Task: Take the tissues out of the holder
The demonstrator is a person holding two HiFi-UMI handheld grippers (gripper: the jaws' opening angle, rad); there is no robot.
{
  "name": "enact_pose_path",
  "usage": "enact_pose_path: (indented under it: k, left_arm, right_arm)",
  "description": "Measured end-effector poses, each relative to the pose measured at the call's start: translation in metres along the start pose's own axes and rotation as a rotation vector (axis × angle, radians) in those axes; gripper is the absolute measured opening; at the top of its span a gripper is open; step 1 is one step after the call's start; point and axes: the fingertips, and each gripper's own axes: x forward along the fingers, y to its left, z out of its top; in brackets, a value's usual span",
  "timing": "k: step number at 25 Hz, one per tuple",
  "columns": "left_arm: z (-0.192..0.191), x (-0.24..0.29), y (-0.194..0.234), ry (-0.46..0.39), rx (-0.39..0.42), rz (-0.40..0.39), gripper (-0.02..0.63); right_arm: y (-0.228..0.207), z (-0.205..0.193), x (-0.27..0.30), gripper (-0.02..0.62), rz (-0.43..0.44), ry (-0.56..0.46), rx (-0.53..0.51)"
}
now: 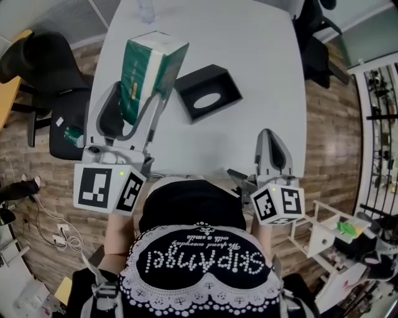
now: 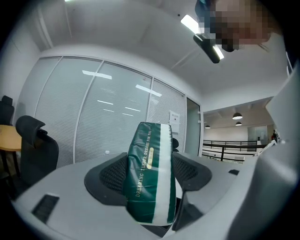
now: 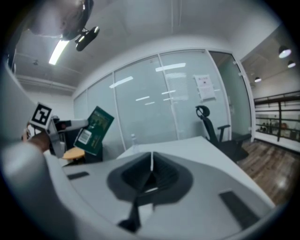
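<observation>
A green and white tissue pack [image 1: 148,69] is held up in the air by my left gripper [image 1: 134,105], which is shut on its lower part. In the left gripper view the tissue pack [image 2: 151,173] stands upright between the two dark pads. The black holder [image 1: 207,93] with an oval slot lies on the white table [image 1: 249,43], to the right of the pack and apart from it. My right gripper [image 1: 272,152] hovers at the table's near edge, jaws shut with nothing between them. The right gripper view shows the tissue pack [image 3: 93,130] raised at far left.
A clear bottle [image 1: 145,9] stands at the table's far edge. Black office chairs stand to the left [image 1: 59,93] and at the far right [image 1: 317,49]. A white rack [image 1: 336,242] sits on the floor at lower right. Glass partitions [image 3: 154,103] lie beyond the table.
</observation>
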Motion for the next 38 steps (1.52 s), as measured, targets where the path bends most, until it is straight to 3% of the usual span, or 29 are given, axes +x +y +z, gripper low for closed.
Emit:
enact_pose_path:
  k: [18,38]
  left_arm:
    - [-0.019,-0.057,0.014,0.031,-0.007,0.078,0.316]
    - [-0.037,-0.061,0.007,0.086,-0.032,0.065,0.311]
  right_arm:
    - [-0.009,0.012,-0.009,0.035,-0.024,-0.031,-0.013]
    - [-0.033,0.012,-0.024,0.034,-0.097,-0.046,0.0]
